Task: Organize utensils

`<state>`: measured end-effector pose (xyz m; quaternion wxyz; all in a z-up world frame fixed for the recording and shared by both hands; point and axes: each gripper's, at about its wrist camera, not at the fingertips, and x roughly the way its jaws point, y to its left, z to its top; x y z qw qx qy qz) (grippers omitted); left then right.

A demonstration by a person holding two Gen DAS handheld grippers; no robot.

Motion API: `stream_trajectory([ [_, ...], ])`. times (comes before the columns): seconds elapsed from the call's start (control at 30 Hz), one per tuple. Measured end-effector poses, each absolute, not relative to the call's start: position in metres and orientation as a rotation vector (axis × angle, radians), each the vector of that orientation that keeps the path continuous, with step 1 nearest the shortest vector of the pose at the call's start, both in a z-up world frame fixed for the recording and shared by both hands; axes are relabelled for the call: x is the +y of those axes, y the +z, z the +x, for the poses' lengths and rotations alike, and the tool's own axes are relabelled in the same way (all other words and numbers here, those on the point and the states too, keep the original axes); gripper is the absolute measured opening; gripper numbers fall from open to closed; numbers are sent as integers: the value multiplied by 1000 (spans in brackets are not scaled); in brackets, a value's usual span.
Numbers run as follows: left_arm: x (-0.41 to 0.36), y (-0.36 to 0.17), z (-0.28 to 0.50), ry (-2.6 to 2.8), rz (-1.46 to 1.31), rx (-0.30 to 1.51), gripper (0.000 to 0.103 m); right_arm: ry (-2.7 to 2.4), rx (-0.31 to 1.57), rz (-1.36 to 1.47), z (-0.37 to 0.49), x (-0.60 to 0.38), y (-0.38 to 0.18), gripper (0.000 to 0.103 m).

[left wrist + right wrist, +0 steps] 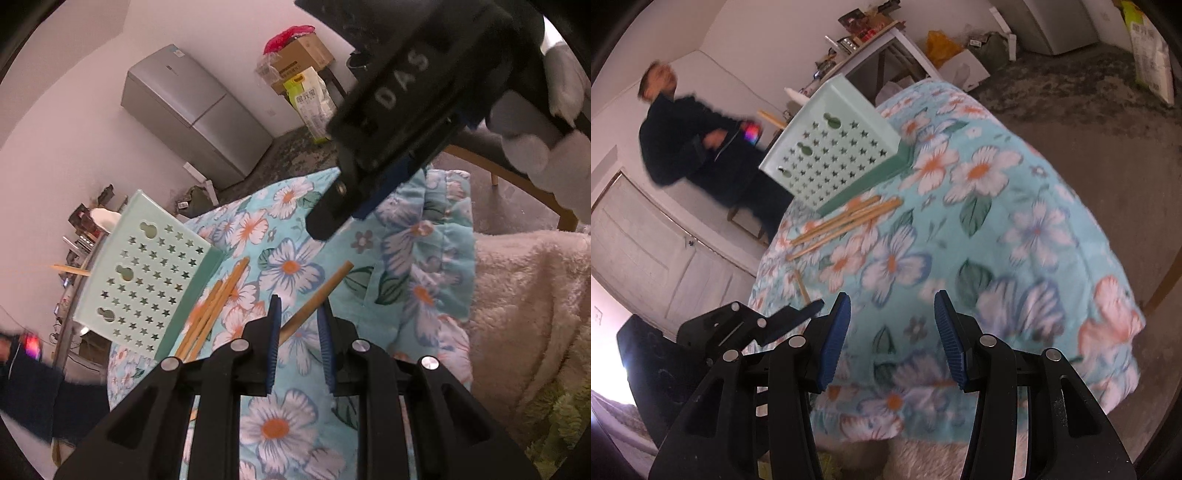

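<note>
A single wooden chopstick [325, 288] runs slantwise between the blue pads of my left gripper [298, 306], which is shut on it. From the right wrist view, that left gripper [809, 308] sits at the lower left with the chopstick [801, 286] sticking out past its tips. Several more chopsticks [214, 306] [846, 221] lie loose on the floral cloth [997, 221] beside a mint-green basket [147, 273] [834, 155] with star-shaped holes, which is tipped on its side. My right gripper [892, 295] hovers open over the cloth with nothing between its pads; its black body [388, 122] fills the upper right of the left wrist view.
A fluffy beige blanket [528, 314] lies right of the floral cloth [295, 424]. A person in dark clothes [701, 155] stands beyond the basket, near a white door [646, 240]. A grey fridge [195, 110], cardboard boxes [303, 55] and a cluttered side table [871, 33] line the walls.
</note>
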<state>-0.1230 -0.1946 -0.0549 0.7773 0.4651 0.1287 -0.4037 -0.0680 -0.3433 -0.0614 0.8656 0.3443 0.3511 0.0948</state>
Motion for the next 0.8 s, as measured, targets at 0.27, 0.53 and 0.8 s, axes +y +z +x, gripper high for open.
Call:
stream_trajectory([
  [0.27, -168, -32, -141, -801, 952, 208, 15, 204, 710, 718, -83, -329, -53, 43],
  [0.53, -128, 7, -144, -681, 826, 164, 10, 296, 749, 622, -82, -277, -47, 31],
  [0.8, -78, 45, -120, -539, 601, 184, 5, 362, 747, 450, -73, -231, -29, 27],
])
